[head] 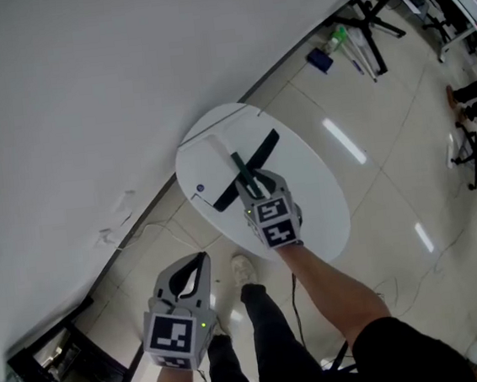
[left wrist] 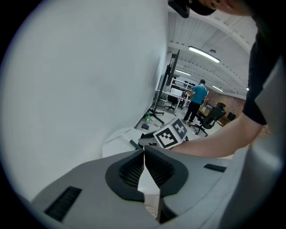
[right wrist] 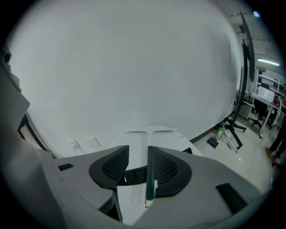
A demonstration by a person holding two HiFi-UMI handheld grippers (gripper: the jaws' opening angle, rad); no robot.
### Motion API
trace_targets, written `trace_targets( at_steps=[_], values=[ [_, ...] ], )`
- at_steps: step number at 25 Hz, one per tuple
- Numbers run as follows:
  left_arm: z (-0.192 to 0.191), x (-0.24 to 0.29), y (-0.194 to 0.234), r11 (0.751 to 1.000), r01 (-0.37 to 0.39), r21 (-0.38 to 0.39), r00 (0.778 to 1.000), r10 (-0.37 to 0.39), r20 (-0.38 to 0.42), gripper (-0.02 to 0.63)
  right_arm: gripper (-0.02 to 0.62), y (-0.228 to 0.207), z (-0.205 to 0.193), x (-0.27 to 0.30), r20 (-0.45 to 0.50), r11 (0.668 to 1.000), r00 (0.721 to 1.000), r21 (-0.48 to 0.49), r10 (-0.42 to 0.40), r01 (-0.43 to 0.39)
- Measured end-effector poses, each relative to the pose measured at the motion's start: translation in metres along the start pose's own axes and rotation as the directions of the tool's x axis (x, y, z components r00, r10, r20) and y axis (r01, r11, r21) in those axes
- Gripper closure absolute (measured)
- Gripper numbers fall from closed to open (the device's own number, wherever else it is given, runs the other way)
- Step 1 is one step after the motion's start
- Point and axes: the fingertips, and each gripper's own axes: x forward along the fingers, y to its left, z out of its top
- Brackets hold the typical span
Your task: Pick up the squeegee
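Observation:
A squeegee (head: 266,147) with a black blade and a dark green handle lies on a white oval table (head: 324,194) next to the white wall. My right gripper (head: 253,184) is down over the handle with its jaws open. The green handle (right wrist: 149,185) runs between the jaws, along the inner face of the right-hand one, with a gap to the other. The black blade crosses just beyond the fingertips. My left gripper (head: 197,262) hangs off the table's near left edge, shut and empty. Its tips meet in the left gripper view (left wrist: 144,151), where the table and the right gripper's marker cube (left wrist: 172,133) show beyond.
A white T-shaped piece (head: 215,146) lies on the table's far side, by the wall. On the tiled floor along the wall stand a blue item with a bottle (head: 319,59) and black stand legs (head: 369,19). A black shelf (head: 62,365) sits at lower left. Office chairs and people are further off.

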Motion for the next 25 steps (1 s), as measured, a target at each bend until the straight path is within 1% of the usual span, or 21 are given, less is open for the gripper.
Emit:
trace_targets(
  at_steps=[5, 11, 16, 22, 23, 25],
  values=[
    [-0.003, 0.02, 0.007, 1.0, 0.0, -0.009, 1.0, 0.0, -0.012, 0.603, 0.428, -0.013, -0.016, 0.05, -0.05, 1.0, 0.999, -0.011, -0.012, 0.012],
    [-0.003, 0.037, 0.008, 1.0, 0.01, -0.021, 1.0, -0.01, -0.017, 0.603, 0.429, -0.02, -0.032, 0.083, -0.09, 1.0, 0.996, -0.02, -0.016, 0.015],
    [-0.005, 0.045, 0.012, 1.0, 0.012, -0.024, 1.0, -0.012, -0.019, 0.603, 0.43, -0.022, -0.04, 0.099, -0.107, 1.0, 0.994, -0.015, -0.013, 0.011],
    [-0.007, 0.046, 0.012, 0.999, 0.015, -0.031, 1.0, -0.016, -0.023, 0.603, 0.431, -0.025, -0.045, 0.103, -0.123, 1.0, 0.992, -0.019, -0.02, 0.018],
    [-0.008, 0.046, 0.013, 0.999, 0.015, -0.034, 1.0, -0.015, -0.023, 0.603, 0.434, -0.025, -0.044, 0.103, -0.12, 1.0, 0.992, -0.022, -0.024, 0.022],
    [-0.008, 0.046, 0.014, 0.999, 0.013, -0.036, 1.0, -0.014, -0.022, 0.603, 0.462, -0.025, -0.044, 0.103, -0.117, 0.999, 0.993, -0.03, -0.032, 0.029]
  ],
)
